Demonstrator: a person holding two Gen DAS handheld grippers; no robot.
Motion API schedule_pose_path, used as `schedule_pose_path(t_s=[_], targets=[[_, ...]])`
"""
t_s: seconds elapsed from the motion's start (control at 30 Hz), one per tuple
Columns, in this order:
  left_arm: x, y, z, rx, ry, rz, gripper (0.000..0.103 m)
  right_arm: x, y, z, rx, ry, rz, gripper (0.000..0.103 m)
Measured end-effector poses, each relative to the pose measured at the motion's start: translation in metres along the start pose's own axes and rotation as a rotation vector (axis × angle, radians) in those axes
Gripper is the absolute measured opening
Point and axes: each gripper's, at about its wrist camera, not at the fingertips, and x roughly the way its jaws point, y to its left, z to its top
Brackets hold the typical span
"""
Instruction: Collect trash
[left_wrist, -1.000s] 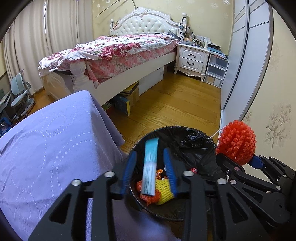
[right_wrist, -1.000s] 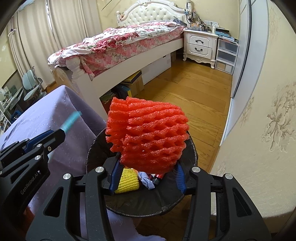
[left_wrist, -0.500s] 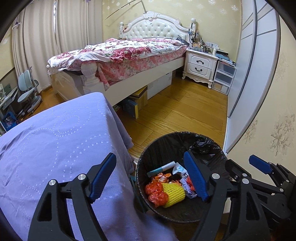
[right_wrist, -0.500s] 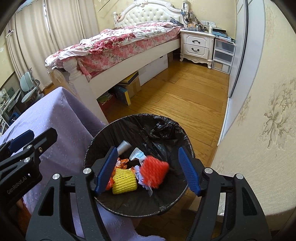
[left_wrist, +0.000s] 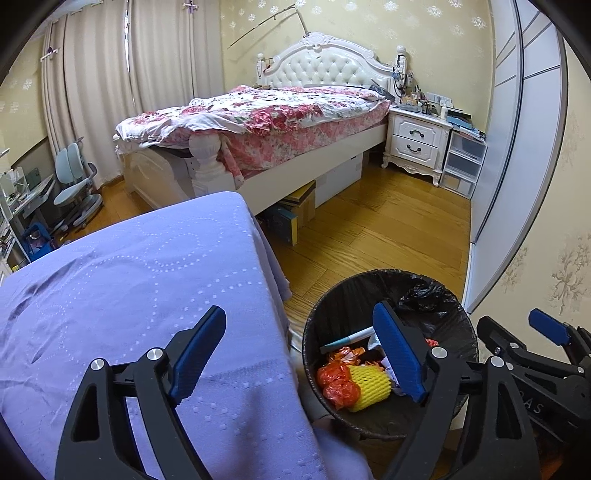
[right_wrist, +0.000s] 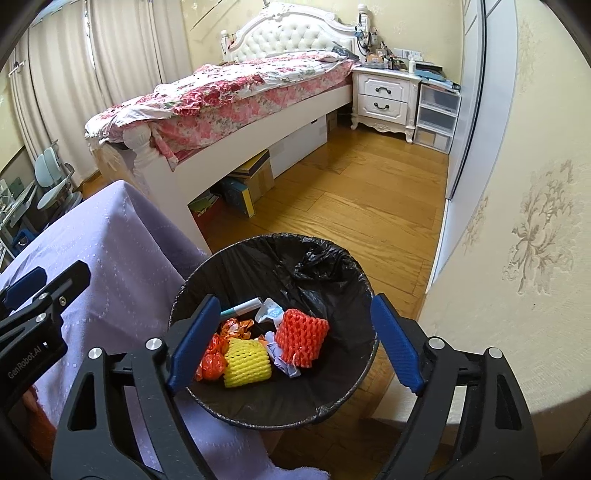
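Two grippers over the bin area, both w/ jaws spread wide, just been opening, nothing between pads. Left gripper (left_wrist: 301, 352) straddling edge of purple cloth (left_wrist: 129, 288) and bin rim; right gripper (right_wrist: 295, 343) directly above bin mouth.

Black bin (right_wrist: 364, 284), round, lined w/ black bag, standing on wood floor (right_wrist: 351, 206) just beside cloth-covered table and near wallpapered wall. Contents, all lying on bottom:
- red foam net (right_wrist: 301, 334), right of centre, tilted, touching pale paper scraps
- yellow foam net (right_wrist: 246, 363), on its side, beside red net
- orange wrappers (right_wrist: 214, 360), crumpled, left of yellow net, touching it
- teal/white tube or pen-like item (right_wrist: 242, 307) toward back, lying flat; can't tell exactly what, too small
- pale blue/white torn packet (right_wrist: 269, 308) next to it
- lilac paper scrap (right_wrist: 286, 367) under front edge of red net

Same load seen from left wrist cam: yellow net, orange wrappers, tube; red net mostly hidden behind right-hand blue pad there.

Cloth top bare in both views. Bed (left_wrist: 280, 110) w/ floral cover behind, boxes (right_wrist: 245, 184) stored under frame. White nightstand (right_wrist: 384, 96) w/ two drawers, clear plastic drawer unit (right_wrist: 437, 114) beside it; contents of those unreadable.
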Motion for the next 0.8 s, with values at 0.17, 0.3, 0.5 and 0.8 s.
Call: schedule_pose_path(t_s=[0.17,0.3,0.5,0.8], targets=[[-0.009,0.008,-0.002,-0.004,-0.012,0.022,0.084,-0.013,0.004,-0.003,0.011,-0.045,-0.043,0.092],[-0.019,0.015,-0.004,-0.013,-0.026,0.029,0.085,-0.02,0.006,-0.004,0.032,-0.059,-0.048,0.095],[-0.036,0.029,-0.009,-0.025,-0.058,0.046,0.086,-0.036,0.01,-0.007,0.062,-0.078,-0.04,0.095],[-0.059,0.055,-0.02,-0.05,-0.073,0.072,0.087,-0.064,0.031,-0.015,0.005,-0.108,-0.043,0.095]])
